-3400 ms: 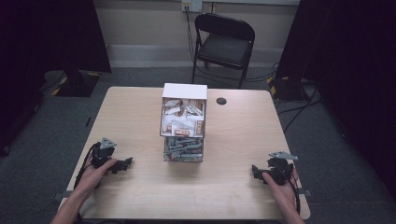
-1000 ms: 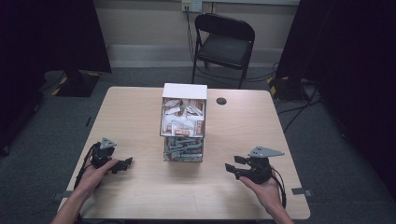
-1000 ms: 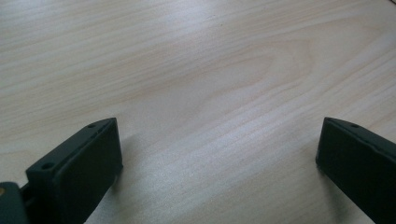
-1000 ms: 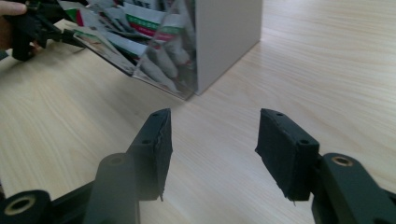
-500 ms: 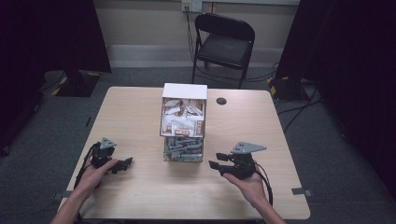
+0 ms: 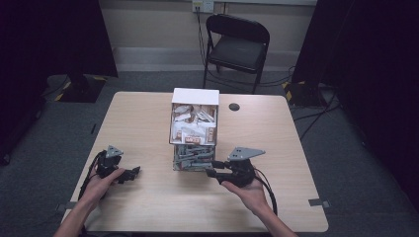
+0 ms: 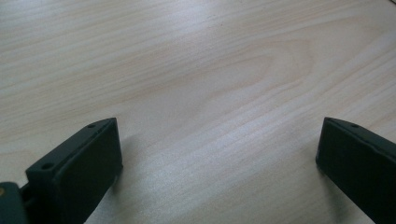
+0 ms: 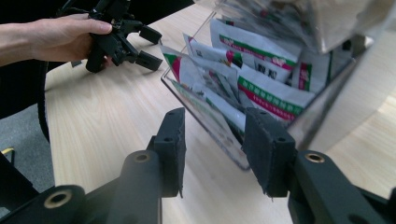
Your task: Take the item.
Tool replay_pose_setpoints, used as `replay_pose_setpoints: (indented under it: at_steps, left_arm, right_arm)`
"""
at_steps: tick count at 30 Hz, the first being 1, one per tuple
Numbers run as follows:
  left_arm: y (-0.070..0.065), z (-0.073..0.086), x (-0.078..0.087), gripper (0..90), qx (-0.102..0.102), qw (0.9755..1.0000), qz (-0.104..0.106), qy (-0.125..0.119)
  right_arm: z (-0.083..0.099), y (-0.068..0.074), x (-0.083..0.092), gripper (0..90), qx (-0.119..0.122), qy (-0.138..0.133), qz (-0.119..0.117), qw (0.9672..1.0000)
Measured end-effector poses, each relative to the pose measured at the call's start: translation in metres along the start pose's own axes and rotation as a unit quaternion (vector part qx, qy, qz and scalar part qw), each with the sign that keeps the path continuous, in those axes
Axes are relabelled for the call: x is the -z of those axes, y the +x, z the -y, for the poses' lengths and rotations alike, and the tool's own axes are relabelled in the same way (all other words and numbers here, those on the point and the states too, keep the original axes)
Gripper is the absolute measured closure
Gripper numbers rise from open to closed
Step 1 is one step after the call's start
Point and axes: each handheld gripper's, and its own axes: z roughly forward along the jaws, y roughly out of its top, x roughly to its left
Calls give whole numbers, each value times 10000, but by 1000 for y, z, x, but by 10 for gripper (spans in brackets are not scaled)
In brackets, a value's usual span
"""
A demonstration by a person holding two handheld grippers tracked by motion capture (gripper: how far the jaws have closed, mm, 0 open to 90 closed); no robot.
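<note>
A clear two-tier holder (image 6: 193,129) stands mid-table. Its upper tier holds brown-and-white sachets, and its lower bin holds green-and-white packets (image 8: 271,88). My right gripper (image 6: 213,170) sits level at the lower bin's front right corner. Its jaws (image 8: 217,144) are partly open and have just been closing. The bin's clear front wall and the packet ends lie just beyond the pads, and nothing is pressed. My left gripper (image 6: 129,174) rests on the table at the near left. It stands wide open (image 7: 219,154) over bare wood and appears far off in the right gripper view (image 8: 152,46).
The wooden table (image 6: 306,163) has a small black round cap (image 6: 234,106) behind the holder. A black folding chair (image 6: 237,42) stands beyond the far edge. Cables trail from both grippers toward the near edge.
My right gripper has travelled left from the table's right side up to the lower bin, and its jaws stand narrower. The left gripper has not moved.
</note>
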Motion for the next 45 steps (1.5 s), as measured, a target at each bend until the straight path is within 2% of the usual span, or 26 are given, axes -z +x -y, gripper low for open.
replay_pose_setpoints:
  at_steps: [10, 16, 20, 30, 35, 39, 45]
  left_arm:
    - [0, 0, 0, 0, 0, 10000, -2, -1]
    - [0, 0, 0, 0, 0, 10000, 5, 2]
    - [0, 0, 0, 0, -1, 10000, -1, 0]
    - [0, 0, 0, 0, -3, 10000, 3, 0]
    - [0, 0, 0, 0, -5, 10000, 3, 1]
    - [0, 0, 0, 0, -5, 10000, 3, 2]
    - [0, 0, 0, 0, -2, 10000, 3, 0]
  right_arm:
    - [-3, -1, -20, 626, 45, 32, -129, 9999]
    - [-4, -2, -30, 650, -30, 57, -236, 9997]
    - [-5, -2, -34, 667, 59, 76, -270, 9996]
    - [-1, -6, -42, 700, -36, 117, -392, 9992]
    - [-1, -6, -44, 717, 9, 141, -373, 9992]
    - [1, -7, -48, 747, -70, 169, -366, 9992]
    - [1, -8, -49, 829, -44, 153, -313, 9994]
